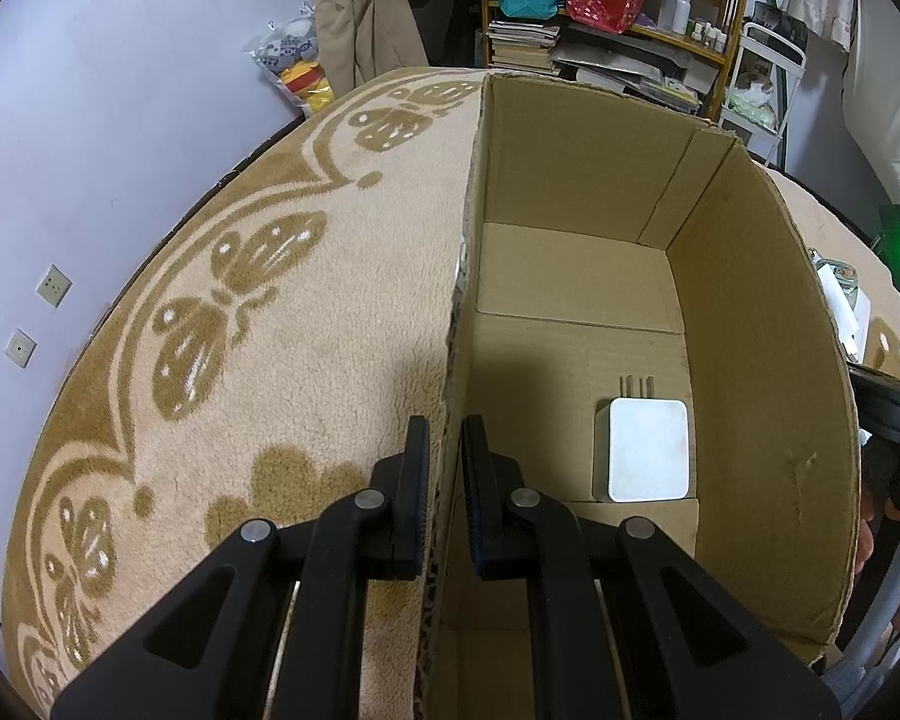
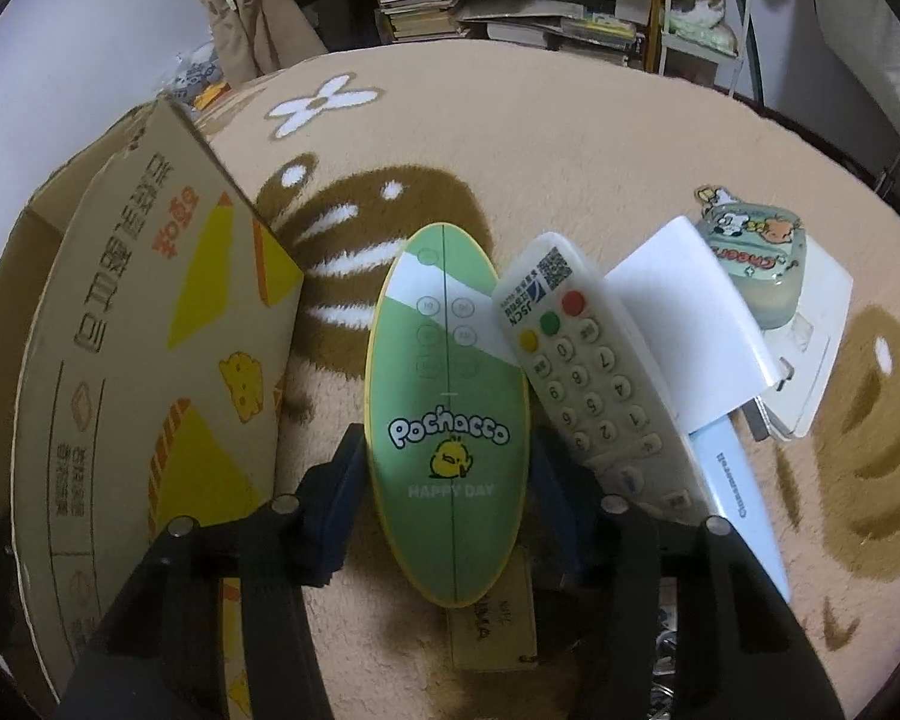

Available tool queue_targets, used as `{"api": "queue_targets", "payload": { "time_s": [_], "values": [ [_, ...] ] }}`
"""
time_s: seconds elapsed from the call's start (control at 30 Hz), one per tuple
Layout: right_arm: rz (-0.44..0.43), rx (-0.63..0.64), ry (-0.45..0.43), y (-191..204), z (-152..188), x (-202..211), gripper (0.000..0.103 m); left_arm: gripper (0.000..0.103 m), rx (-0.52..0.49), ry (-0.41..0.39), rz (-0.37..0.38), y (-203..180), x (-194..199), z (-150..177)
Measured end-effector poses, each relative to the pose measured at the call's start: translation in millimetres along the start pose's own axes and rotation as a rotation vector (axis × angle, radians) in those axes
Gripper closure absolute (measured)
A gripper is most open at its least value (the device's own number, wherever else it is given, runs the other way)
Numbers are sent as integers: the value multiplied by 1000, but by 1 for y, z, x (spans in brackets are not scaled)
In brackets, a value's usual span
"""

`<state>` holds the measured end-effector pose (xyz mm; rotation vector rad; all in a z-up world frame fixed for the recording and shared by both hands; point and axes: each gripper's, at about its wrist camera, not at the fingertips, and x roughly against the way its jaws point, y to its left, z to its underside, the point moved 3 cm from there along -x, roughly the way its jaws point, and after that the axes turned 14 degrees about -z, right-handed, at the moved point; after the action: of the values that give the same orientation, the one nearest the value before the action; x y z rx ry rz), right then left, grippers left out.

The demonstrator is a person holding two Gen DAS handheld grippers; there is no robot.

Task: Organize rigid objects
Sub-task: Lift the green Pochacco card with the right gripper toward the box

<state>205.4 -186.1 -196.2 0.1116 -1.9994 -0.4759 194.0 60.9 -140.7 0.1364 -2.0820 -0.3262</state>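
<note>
Between the right gripper's (image 2: pixel 447 468) jaws sits the green Pochacco remote (image 2: pixel 447 414), gripped by its long edges near the lower half, its far end pointing away over the tan rug (image 2: pixel 570 138). Just right of it, touching or nearly so, lies the white remote (image 2: pixel 582 372), leaning against a white box (image 2: pixel 684 324) with a cartoon case (image 2: pixel 756 264) beyond. The left gripper (image 1: pixel 445 480) straddles the cardboard box's (image 1: pixel 768 360) near wall, jaws close to the cardboard on each side; whether they actually pinch it I cannot tell. Inside, a white charger (image 1: pixel 648 450) rests on the box floor.

My worry is the smooth, curved green shell: held low, it could pivot or slip out during the carry, and lifting may drag the white remote along. If the box wall is not truly held, the box could shift when the remote drops in.

Both grippers point forward and downward, left steadying, right low over the rug.
</note>
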Motion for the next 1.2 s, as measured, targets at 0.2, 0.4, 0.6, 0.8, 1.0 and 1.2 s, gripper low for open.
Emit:
{"api": "queue_targets", "payload": {
  "time_s": [0.2,0.4,0.6,0.8,1.0,1.2],
  "values": [
    [14,43,-27,13,5,8,46,93,2,1,2,0,-1,0],
    [10,44,-60,19,5,18,46,93,0,-4,-5,-1,-2,1],
    [-15,34,-116,22,-1,40,47,93,-2,-7,-6,-2,-2,1],
    [-15,34,-147,21,-6,51,47,93,-4,-8,-8,-2,-2,2],
    [-24,29,-165,19,-8,60,47,93,-4,-8,-7,-2,-1,2],
    [-56,44,-228,27,-15,85,47,93,-5,-8,-8,-3,-1,2]
  ]
}}
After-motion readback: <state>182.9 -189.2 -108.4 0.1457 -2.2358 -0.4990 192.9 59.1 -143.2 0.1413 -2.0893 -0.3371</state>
